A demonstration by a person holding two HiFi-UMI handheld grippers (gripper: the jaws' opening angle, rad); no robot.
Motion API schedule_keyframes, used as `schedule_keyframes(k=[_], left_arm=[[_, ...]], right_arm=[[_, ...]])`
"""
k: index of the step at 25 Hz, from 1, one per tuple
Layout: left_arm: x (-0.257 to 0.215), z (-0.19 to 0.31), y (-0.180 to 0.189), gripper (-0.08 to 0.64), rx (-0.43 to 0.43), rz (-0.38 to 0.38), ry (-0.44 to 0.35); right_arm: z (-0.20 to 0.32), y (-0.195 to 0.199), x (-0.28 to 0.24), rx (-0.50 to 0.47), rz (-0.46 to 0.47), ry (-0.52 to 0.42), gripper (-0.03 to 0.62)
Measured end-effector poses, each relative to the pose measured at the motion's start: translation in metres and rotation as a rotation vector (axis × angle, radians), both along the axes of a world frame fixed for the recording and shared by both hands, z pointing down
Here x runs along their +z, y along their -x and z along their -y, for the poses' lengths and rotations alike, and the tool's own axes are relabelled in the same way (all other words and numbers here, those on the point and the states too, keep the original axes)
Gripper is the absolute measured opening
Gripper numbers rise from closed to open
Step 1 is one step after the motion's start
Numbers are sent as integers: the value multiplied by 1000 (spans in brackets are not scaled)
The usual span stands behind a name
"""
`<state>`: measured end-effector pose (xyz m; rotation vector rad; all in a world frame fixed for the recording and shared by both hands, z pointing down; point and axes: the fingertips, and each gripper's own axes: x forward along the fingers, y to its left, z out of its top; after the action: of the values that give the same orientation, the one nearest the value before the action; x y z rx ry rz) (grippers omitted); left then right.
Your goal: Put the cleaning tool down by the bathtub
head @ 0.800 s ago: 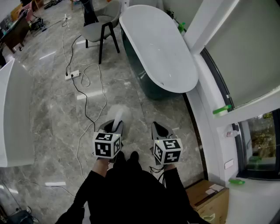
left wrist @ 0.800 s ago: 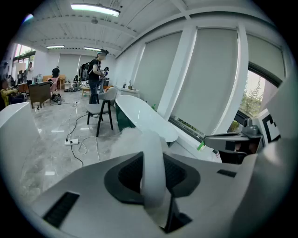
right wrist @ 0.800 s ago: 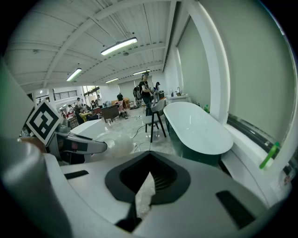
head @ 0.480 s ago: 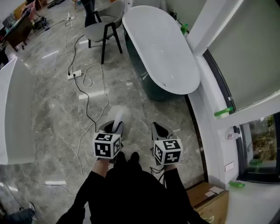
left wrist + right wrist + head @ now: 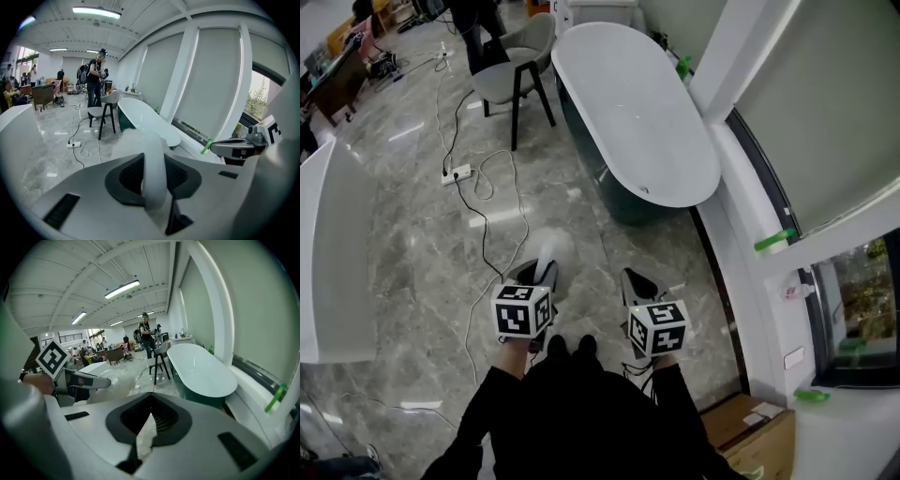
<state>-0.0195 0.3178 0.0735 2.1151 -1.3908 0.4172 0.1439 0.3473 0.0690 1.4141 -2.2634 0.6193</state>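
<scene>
Fluff marks the far end of the cleaning tool: a soft, white, cloudy head that blurs against the grey marble floor in the head view. Behind the head runs a smooth, pale, flat handle, seen in the left gripper view as a broad, gently curved band that passes straight through the dark pads. The left gripper pinches that handle, its jaws pressed against it on both sides, and carries the tool in front of the person, off the floor. The fluffy head points toward the bathtub but stays apart from it, short of the tub's near end and a little to its left.

The right gripper holds nothing; in its own view the jaws stand almost together, with only a thin sliver of floor between them. Both grippers sit side by side at the bottom of the head view, each with its marker cube facing up, on black sleeves.

The bathtub is a long white oval with a dark green outer shell, set along the window wall. A grey chair stands beyond its far left side, and a white power strip with a black cable lies on the floor well to the left
</scene>
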Motion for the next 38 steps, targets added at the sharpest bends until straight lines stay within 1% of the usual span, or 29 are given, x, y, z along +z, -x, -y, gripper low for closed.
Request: schedule_keyframes(k=[10,14,20,25,30,38], left_arm=[[-14,15,-15,97,-24,19,-47],[-14,18,-21,97,-28,22,-49],[-11,40,-21,97,-31,50,-38],[-7,71,-15,97,-32,42,-38],[4,120,-3,97,-26,33,-18],[23,207,24,97,3,13,19]], right_arm=[[1,-41,-4,40,-3,-8,0],[5,-47,-1,41,8,-2,0],[36,-39,2,-1,-31,6,0],[72,-29,-1,-7,-36,-6,0],[119,-13,10,-4,-38,26,0],[200,28,31,-14,-43,89,0]])
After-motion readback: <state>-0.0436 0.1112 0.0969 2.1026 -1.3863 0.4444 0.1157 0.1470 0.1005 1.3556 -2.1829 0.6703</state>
